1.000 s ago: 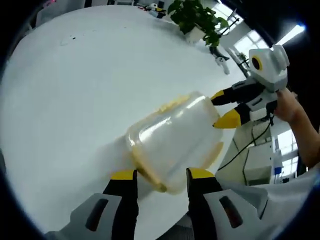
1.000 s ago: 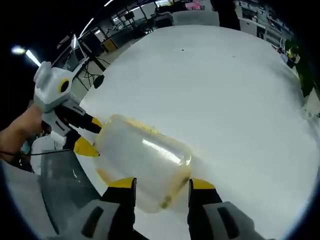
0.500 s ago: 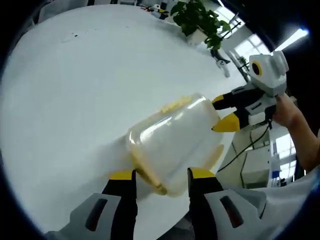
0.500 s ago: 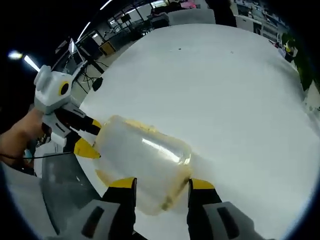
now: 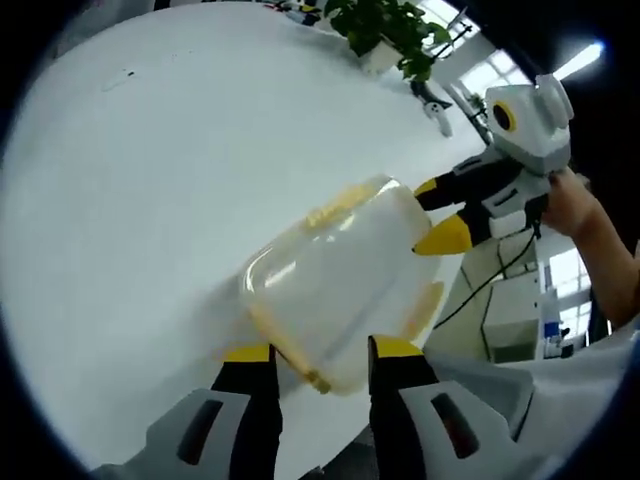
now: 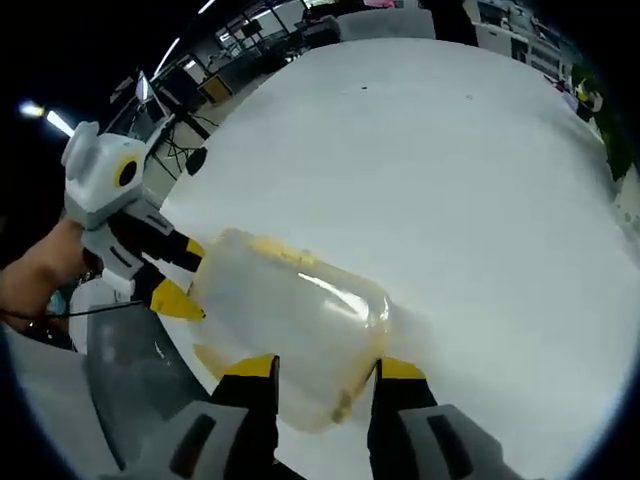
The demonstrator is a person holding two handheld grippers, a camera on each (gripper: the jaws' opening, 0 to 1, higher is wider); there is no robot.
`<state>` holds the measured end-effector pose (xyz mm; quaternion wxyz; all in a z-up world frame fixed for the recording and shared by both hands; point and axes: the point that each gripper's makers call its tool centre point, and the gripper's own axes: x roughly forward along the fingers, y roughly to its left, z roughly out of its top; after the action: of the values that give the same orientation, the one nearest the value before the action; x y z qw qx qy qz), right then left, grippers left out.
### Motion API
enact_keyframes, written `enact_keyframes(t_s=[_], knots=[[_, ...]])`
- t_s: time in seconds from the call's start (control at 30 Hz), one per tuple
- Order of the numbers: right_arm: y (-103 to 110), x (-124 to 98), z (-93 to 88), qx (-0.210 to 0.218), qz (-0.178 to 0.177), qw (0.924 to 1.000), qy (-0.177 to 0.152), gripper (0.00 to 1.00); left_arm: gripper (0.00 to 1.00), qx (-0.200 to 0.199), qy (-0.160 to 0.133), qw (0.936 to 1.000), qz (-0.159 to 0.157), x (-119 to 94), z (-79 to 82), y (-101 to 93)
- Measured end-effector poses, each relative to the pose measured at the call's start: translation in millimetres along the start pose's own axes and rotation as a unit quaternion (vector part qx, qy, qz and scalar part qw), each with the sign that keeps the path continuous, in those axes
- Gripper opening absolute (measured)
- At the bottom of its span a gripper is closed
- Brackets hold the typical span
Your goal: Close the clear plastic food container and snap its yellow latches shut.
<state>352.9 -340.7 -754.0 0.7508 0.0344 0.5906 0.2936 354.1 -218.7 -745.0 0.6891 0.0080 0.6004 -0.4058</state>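
A clear plastic food container [image 5: 340, 280] with yellow trim lies tilted on its side over the white table [image 5: 140, 160]. My left gripper [image 5: 322, 360] is shut on its near end, where a yellow rim [image 5: 285, 345] runs between the jaws. My right gripper [image 5: 432, 212] clasps the far end, one yellow fingertip on each side of the corner. In the right gripper view the same container [image 6: 285, 320] sits between my right gripper [image 6: 325, 372], and my left gripper [image 6: 188, 272] holds the opposite end. Yellow latch strips [image 5: 335, 210] lie along the container's sides; I cannot tell if they are snapped.
The container hangs near the table's edge [image 6: 150, 300], with floor and cables beyond. A potted plant [image 5: 385, 30] stands at the table's far side. A person's hand [image 5: 580, 205] grips the right gripper; another hand [image 6: 35, 275] grips the left one.
Both grippers keep their hold on the container. It has turned slightly between them, and both views have shifted a little.
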Motion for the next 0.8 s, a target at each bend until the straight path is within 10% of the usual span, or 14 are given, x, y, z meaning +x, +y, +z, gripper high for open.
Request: enact_keyframes(t_s=[0.8], knots=[[3,-6,15.4,0.019,-0.008,0.9988,-0.044,0.35,0.33,-0.005,-0.025,0.9997,-0.002,-3,2.8,4.2]])
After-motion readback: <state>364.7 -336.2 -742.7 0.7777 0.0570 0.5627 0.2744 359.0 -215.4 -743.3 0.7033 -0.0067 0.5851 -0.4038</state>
